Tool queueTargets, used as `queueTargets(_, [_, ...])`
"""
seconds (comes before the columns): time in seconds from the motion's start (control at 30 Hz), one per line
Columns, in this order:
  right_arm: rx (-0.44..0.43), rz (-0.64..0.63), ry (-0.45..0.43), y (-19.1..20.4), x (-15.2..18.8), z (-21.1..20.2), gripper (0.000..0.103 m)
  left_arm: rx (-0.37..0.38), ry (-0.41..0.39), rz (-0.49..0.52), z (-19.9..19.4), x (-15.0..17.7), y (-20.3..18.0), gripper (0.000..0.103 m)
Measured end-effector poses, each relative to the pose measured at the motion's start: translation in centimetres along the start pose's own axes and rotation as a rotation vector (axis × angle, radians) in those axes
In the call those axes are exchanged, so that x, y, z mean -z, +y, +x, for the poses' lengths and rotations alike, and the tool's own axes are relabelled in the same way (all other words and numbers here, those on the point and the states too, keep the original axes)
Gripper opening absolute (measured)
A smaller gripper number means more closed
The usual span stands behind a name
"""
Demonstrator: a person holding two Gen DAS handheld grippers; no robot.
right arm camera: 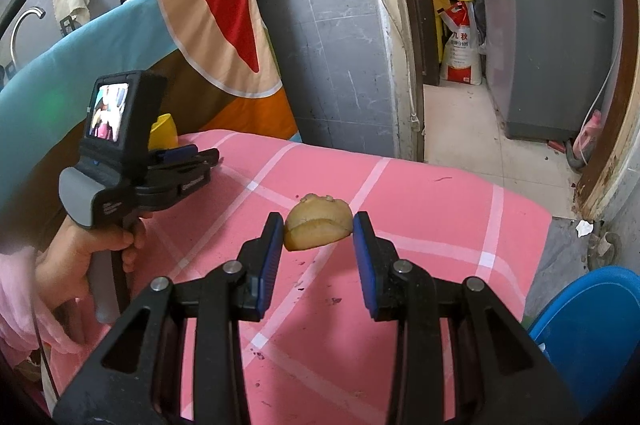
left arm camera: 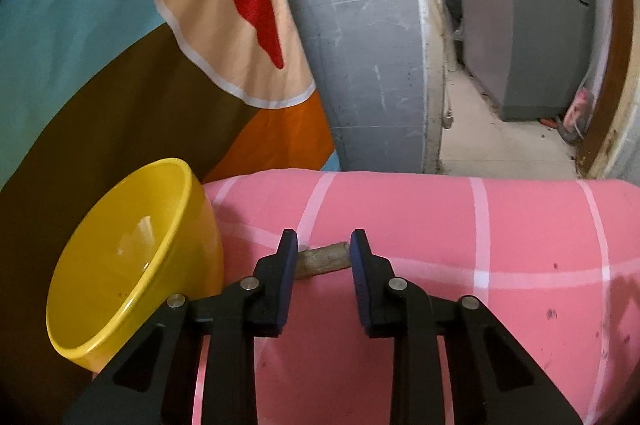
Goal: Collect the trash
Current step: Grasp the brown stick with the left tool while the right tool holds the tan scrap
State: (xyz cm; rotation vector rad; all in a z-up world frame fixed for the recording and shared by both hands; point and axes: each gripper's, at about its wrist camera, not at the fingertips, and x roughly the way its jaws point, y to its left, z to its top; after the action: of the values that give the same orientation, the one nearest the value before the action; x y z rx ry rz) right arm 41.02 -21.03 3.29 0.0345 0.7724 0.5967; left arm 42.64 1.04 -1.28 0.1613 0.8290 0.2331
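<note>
Trash: one pale, lumpy food scrap (right arm camera: 318,228) on the pink checked cloth (right arm camera: 420,209), lying between the parted pads of the right gripper (right arm camera: 319,233); left pad just beside it, contact unclear. Second item, a short brown stick-like piece (left arm camera: 322,260), rests on the same cloth between the spread fingers of the left gripper (left arm camera: 323,252), not clamped. Yellow bowl (left arm camera: 132,265) tilted at the cloth's left edge, beside the left gripper. Blue bin (right arm camera: 592,329) low at right. Grey washing machine (right arm camera: 548,33) beyond the doorway.
</note>
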Motion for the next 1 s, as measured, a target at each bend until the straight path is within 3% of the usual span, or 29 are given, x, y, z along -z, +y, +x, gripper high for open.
queueTargets(0.2, [-0.006,-0.004,0.001,0.3,0.1,0.0,0.044,0.139,-0.016,0.066,-1.2,0.6,0.1,0.022])
queueTargets(0.43, [-0.022,0.002,-0.002,0.2,0.1,-0.1,0.044,0.21,-0.043,0.161,-2.7,2.4,-0.3,0.022])
queueTargets(0.57, [-0.023,0.007,-0.005,0.3,0.1,-0.2,0.044,0.177,-0.066,0.153,-2.8,2.0,-0.3,0.038])
queueTargets(1.0, [-0.042,0.049,-0.017,-0.8,0.4,-0.8,0.044,-0.019,0.055,0.229,1.5,-1.0,-2.6,0.039])
